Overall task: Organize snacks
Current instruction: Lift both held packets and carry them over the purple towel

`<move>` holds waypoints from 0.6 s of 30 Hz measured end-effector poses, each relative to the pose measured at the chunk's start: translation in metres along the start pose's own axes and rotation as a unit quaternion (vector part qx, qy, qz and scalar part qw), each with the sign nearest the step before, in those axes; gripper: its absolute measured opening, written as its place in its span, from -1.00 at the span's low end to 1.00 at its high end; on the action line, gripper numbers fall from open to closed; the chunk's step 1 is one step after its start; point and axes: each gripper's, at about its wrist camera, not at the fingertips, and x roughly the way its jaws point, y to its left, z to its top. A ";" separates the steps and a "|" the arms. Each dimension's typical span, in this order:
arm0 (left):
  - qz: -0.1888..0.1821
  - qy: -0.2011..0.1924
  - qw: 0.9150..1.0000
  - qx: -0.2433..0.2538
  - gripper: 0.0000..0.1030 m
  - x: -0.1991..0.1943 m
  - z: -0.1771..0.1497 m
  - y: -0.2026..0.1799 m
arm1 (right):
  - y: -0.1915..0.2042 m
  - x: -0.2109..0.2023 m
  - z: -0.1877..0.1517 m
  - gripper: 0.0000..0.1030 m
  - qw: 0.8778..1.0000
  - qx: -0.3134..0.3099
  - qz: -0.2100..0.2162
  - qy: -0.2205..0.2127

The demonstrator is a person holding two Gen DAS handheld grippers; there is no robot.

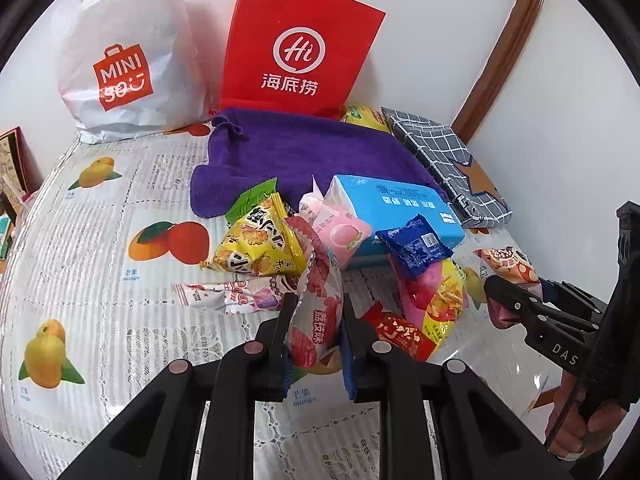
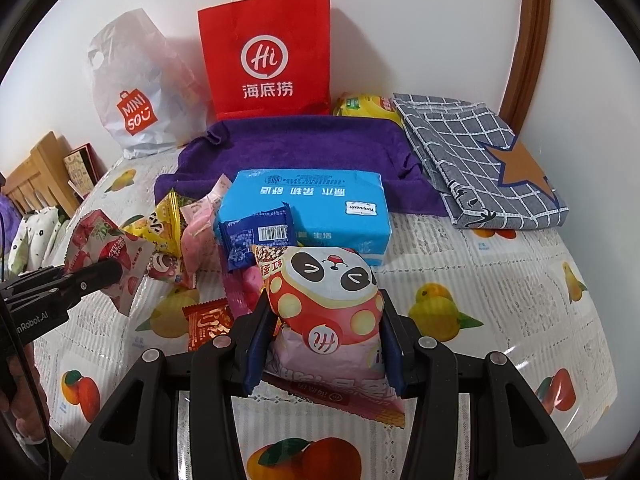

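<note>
Well, at ten o'clock a white plastic bag (image 2: 136, 92) leans on the wall; at twelve stands a red paper bag (image 2: 266, 56), contents of both hidden. Snacks pile beside a blue tissue pack (image 2: 320, 200) on the fruit-print worktop (image 2: 500, 300). The left hand-held gripper (image 1: 316, 340) pinches a lychee snack packet (image 1: 316, 312). The right hand-held gripper (image 2: 326, 344) clamps a panda snack bag (image 2: 332, 300).
</note>
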 end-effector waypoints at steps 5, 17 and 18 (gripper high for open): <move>0.000 -0.003 1.000 0.002 -0.65 -0.002 0.004 -0.001 | -0.002 -0.001 0.003 -0.08 1.000 0.002 0.001 -0.003; -0.014 -0.001 1.000 -0.006 -0.65 -0.001 0.013 0.002 | -0.002 -0.001 0.014 -0.08 1.000 0.004 0.008 -0.012; -0.015 0.000 1.000 -0.008 -0.65 -0.001 0.013 0.003 | -0.002 -0.001 0.014 -0.08 1.000 0.004 0.008 -0.012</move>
